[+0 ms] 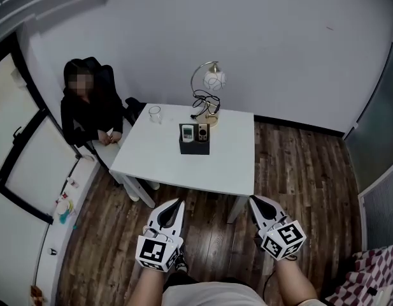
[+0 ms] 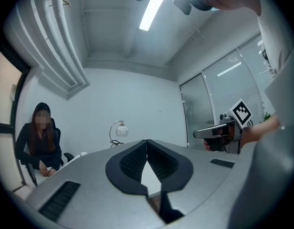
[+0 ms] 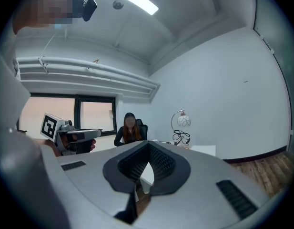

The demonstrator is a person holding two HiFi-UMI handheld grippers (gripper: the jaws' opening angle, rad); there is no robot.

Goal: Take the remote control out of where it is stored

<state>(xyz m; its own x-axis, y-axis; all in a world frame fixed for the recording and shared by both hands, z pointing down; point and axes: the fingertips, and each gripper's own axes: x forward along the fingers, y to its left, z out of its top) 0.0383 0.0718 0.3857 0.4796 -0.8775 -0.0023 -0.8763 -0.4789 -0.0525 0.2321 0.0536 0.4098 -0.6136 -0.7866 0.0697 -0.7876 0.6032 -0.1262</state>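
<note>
Remote control [image 1: 187, 132], upright in the black holder [image 1: 194, 147] towards the desk's [image 1: 164, 161] far edge, looks light, rigid and slick, best pinched by its exposed top; left gripper [image 1: 178, 203] and right gripper [image 1: 254, 200] are both clenched, empty.

- Head view: is looking forward and steeply down from a head mount. It is taking in the whole table [image 1: 228, 161] from well back, with the left gripper [image 1: 178, 203] and right gripper [image 1: 252, 200] at its bottom edge.
- Left gripper view: is riding on the left gripper and facing level along its jaws toward the table. The right gripper is showing near its right side.
- Right gripper view: is riding on the right gripper and facing level the same way. The left gripper is showing at its left.
- Shared: all three are taking in the lamp [image 1: 213, 80] and the seated person [image 1: 88, 107].
</note>
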